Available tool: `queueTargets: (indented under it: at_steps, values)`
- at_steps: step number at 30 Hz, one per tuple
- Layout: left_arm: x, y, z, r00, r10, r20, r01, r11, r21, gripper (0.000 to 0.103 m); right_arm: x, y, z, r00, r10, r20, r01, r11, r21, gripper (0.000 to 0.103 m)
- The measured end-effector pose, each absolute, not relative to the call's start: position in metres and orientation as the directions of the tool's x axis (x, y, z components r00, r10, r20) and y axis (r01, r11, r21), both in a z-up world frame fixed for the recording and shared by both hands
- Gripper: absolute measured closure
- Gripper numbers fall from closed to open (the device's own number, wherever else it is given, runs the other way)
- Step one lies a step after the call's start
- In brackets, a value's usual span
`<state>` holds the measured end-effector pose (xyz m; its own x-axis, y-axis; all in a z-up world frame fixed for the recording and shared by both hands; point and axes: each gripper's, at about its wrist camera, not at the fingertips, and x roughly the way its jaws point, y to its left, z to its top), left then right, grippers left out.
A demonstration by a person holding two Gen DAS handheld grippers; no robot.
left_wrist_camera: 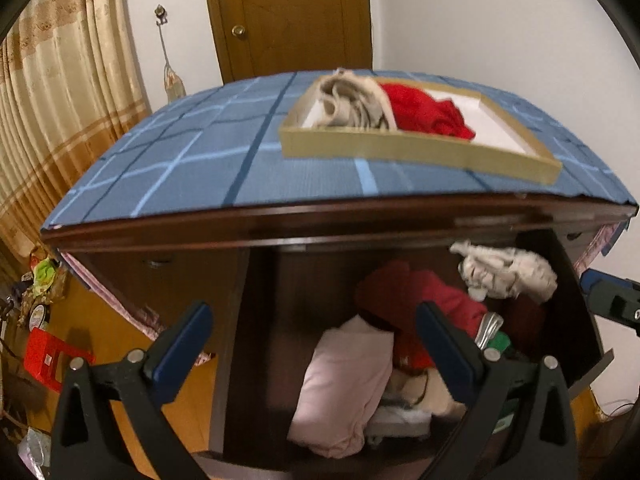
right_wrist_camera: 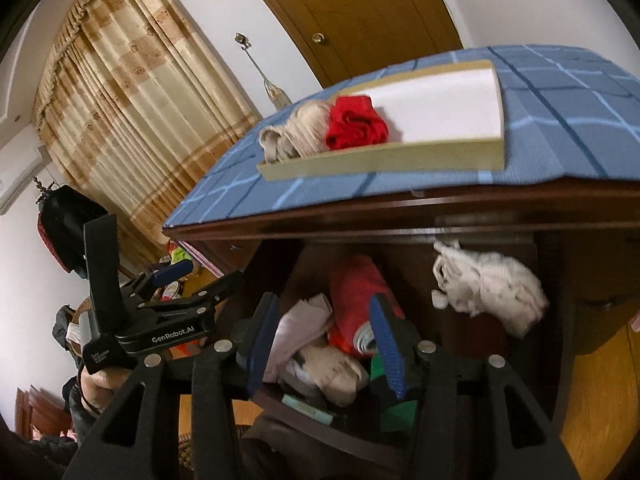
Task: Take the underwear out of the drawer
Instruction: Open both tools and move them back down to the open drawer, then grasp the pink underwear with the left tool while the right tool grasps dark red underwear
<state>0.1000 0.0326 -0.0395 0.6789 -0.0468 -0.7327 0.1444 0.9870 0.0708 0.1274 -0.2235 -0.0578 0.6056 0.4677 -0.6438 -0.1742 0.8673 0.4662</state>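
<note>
- Both grippers hang open and empty: the right gripper (right_wrist_camera: 324, 344) part open, the left gripper (left_wrist_camera: 316, 344) wider.
- Below them the open drawer (left_wrist_camera: 576, 280) holds the underwear (right_wrist_camera: 488, 284), a crumpled white piece at its back right.
- Best to reach deep and pinch only that piece, clear of the red cloth (right_wrist_camera: 360, 292).
- Tray (right_wrist_camera: 380, 162) on top looks like the drop spot.

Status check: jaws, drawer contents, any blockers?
Left gripper open, empty. Right gripper open, empty, above open drawer. White crumpled garment at drawer's back right. Tray holds two pieces. No blockers.
</note>
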Motion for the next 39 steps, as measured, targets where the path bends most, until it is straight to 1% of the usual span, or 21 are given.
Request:
queueTargets:
  at_steps: [6, 13, 17, 20, 25, 31, 36, 39]
  values:
    - [0.096, 0.037, -0.059, 0.643, -0.023, -0.766, 0.160, 0.981, 0.105, 0.000, 0.123, -0.220, -0.077, 0.568, 0.459, -0.683, -0.153, 0.874, 0.461, 0.053]
    - [0.110, 0.029, -0.091, 0.542, -0.014, -0.841, 0.223, 0.966, 0.127, 0.000, 0.125, -0.215, -0.088, 0.544, 0.466, -0.698, -0.144, 0.871, 0.470, 0.053]
    - [0.119, 0.021, -0.114, 0.480, 0.020, -0.877, 0.258, 0.952, 0.163, 0.000, 0.128, -0.212, -0.092, 0.531, 0.472, -0.704, -0.153, 0.870, 0.468, 0.053]
    - [0.127, 0.019, -0.129, 0.426, 0.031, -0.904, 0.269, 0.950, 0.160, 0.001, 0.132, -0.214, -0.096, 0.522, 0.478, -0.706, -0.146, 0.866, 0.478, 0.053]
    - [0.138, 0.020, -0.136, 0.358, 0.023, -0.933, 0.288, 0.948, 0.134, 0.002, 0.138, -0.213, -0.098, 0.516, 0.487, -0.704, -0.150, 0.861, 0.486, 0.053]
    - [0.149, 0.015, -0.145, 0.236, -0.062, -0.970, 0.351, 0.936, 0.026, 0.002, 0.146, -0.216, -0.104, 0.503, 0.497, -0.707, -0.138, 0.854, 0.502, 0.053]
    - [0.158, 0.003, -0.158, 0.152, -0.027, -0.988, 0.401, 0.915, 0.036, 0.002, 0.152, -0.217, -0.105, 0.497, 0.499, -0.710, -0.139, 0.853, 0.502, 0.053]
    - [0.165, -0.004, -0.165, 0.121, 0.020, -0.992, 0.430, 0.900, 0.070, 0.002, 0.157, -0.217, -0.102, 0.498, 0.500, -0.709, -0.146, 0.854, 0.499, 0.053]
